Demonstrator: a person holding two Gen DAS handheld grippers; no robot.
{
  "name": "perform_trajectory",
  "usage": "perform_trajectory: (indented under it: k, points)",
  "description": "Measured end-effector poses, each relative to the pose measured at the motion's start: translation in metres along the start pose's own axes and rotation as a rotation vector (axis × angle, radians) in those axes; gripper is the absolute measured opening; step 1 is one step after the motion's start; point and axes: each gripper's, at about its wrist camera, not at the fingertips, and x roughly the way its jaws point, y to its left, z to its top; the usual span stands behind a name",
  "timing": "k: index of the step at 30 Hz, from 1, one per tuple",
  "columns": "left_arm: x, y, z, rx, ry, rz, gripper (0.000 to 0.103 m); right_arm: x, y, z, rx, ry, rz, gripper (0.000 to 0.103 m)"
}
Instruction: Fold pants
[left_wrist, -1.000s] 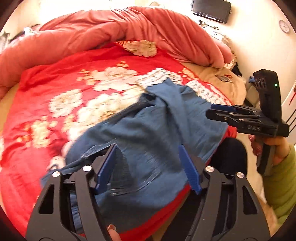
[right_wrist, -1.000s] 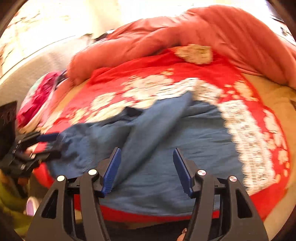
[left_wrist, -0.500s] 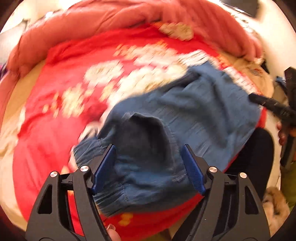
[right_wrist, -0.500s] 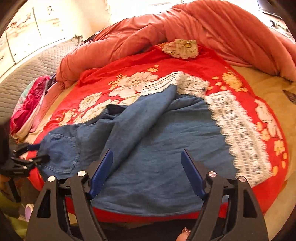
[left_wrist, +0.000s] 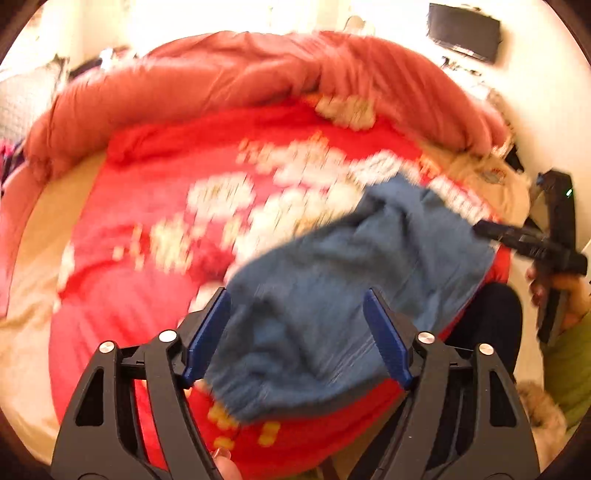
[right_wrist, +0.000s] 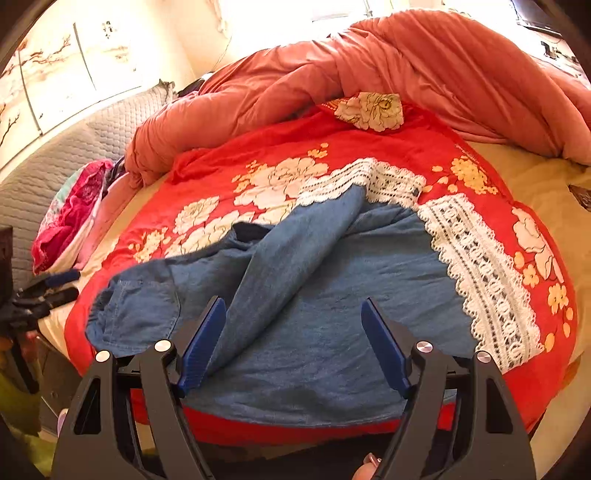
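We see a bed (right_wrist: 546, 184) under a red floral blanket (right_wrist: 406, 147), a pink duvet (right_wrist: 424, 59) bunched behind. Blue denim pants (right_wrist: 314, 295) lie rumpled on the blanket's near edge. Our left tongs (left_wrist: 297, 332) and right tongs (right_wrist: 293, 341) hover over them, both spread wide, holding nothing.

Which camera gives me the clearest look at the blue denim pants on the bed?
The right wrist view: the blue denim pants lie sharp and almost fully visible, one leg folded across. The left wrist view shows the pants smeared by motion blur, waistband end nearest.
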Motion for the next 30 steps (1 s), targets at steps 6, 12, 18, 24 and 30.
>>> perform_trajectory:
  k: [6, 12, 18, 24, 30]
  points:
    - [0.035, -0.048, 0.030, 0.057, 0.005, -0.116, 0.073, 0.000, -0.005, 0.033, -0.026, -0.024, -0.039, 0.084]
    - [0.078, -0.086, 0.025, 0.056, 0.093, -0.248, 0.073, 0.034, -0.001, 0.082, -0.110, 0.010, -0.069, 0.086]
    - [0.104, -0.110, 0.022, 0.042, 0.133, -0.336, 0.065, 0.103, 0.008, 0.112, -0.198, 0.107, -0.141, 0.086]
    - [0.137, -0.111, 0.017, -0.041, 0.192, -0.355, 0.019, 0.161, 0.005, 0.129, -0.189, 0.213, -0.140, 0.086]
    - [0.153, -0.115, 0.003, -0.056, 0.228, -0.357, 0.014, 0.203, 0.008, 0.131, -0.219, 0.273, -0.196, 0.078]
